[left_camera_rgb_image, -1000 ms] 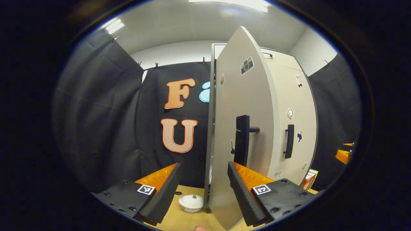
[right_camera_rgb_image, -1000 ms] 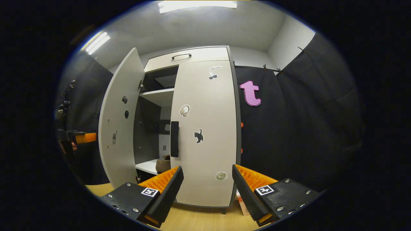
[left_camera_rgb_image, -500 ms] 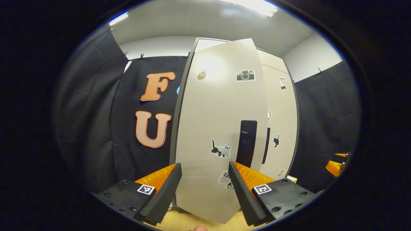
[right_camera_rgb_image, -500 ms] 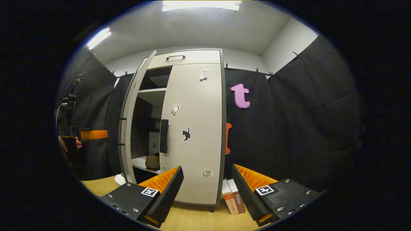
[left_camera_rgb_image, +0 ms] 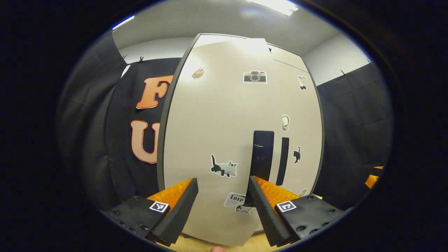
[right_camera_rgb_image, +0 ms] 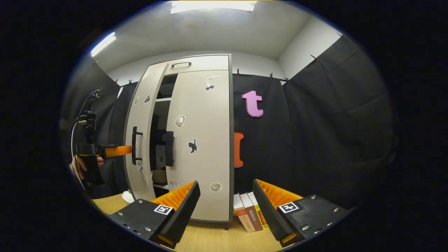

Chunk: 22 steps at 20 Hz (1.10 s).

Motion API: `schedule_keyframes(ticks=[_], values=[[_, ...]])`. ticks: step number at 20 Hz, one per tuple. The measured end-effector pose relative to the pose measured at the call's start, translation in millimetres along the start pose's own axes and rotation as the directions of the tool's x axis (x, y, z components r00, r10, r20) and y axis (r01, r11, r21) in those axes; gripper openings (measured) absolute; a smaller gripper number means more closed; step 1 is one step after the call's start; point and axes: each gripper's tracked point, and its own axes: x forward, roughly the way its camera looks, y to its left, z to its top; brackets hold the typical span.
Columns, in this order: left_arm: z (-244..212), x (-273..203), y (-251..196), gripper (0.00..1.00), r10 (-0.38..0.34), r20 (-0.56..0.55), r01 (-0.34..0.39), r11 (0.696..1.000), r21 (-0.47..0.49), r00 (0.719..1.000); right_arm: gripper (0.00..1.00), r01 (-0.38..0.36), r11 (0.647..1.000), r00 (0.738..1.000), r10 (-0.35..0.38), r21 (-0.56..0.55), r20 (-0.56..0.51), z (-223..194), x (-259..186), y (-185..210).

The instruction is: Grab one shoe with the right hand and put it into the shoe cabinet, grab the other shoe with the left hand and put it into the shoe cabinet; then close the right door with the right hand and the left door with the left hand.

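Observation:
The pale shoe cabinet [right_camera_rgb_image: 203, 147] stands ahead in the right gripper view, its right door [right_camera_rgb_image: 206, 168] shut. Its left door [left_camera_rgb_image: 224, 133] hangs slightly ajar, with a narrow gap beside the dark handle [left_camera_rgb_image: 262, 154]. Through that gap a brown shoe [right_camera_rgb_image: 160, 176] rests on a lower shelf. My left gripper [left_camera_rgb_image: 222, 206] is open and close to the left door's face, just left of the handle. From the right gripper view the left gripper [right_camera_rgb_image: 117, 151] is level with that handle, held by a hand [right_camera_rgb_image: 78, 167]. My right gripper [right_camera_rgb_image: 224, 210] is open and holds nothing, back from the cabinet.
Several books [right_camera_rgb_image: 248, 215] stand upright on the wooden surface [right_camera_rgb_image: 210, 241] against the cabinet's right side. A small white object [right_camera_rgb_image: 127, 196] lies on the wood left of the cabinet. Black cloth walls close in on both sides.
The left door has swung from wide open to nearly closed, with my left gripper following it in. My right gripper has drawn back and turned right, bringing the books into view.

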Motion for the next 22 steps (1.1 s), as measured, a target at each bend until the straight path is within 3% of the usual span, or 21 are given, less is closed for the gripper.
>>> schedule_keyframes(ticks=[12,16,17,18,21,22], values=[[-14.6,60.6,-17.5,0.96,0.013,-0.005,-0.013,1.000,0.004,1.000,0.94,0.032,0.999,0.999,-0.032,0.020,-0.008,-6.8,4.7,-7.4],[-15.7,67.3,-19.0,0.96,0.029,0.001,-0.029,0.999,0.026,1.000,0.94,0.016,0.999,1.000,-0.016,0.034,-0.003,-7.8,7.2,2.8],[-15.1,71.1,-25.8,0.92,-0.001,0.007,0.001,1.000,0.014,1.000,0.94,0.012,0.999,1.000,-0.012,0.034,-0.002,-7.2,6.9,5.2],[-20.2,73.0,-31.9,0.96,-0.027,-0.011,0.027,1.000,0.008,1.000,0.94,0.007,0.999,1.000,-0.007,0.032,-0.001,-6.6,5.7,6.5],[-22.2,65.1,-31.6,0.99,-0.006,-0.015,0.006,1.000,-0.006,1.000,0.94,-0.003,1.000,1.000,0.003,0.027,0.000,-5.9,4.2,10.9],[-18.9,59.5,-31.6,0.96,-0.007,-0.009,0.006,1.000,-0.008,1.000,0.94,-0.006,1.000,1.000,0.006,0.026,0.000,-4.8,3.1,11.4]])
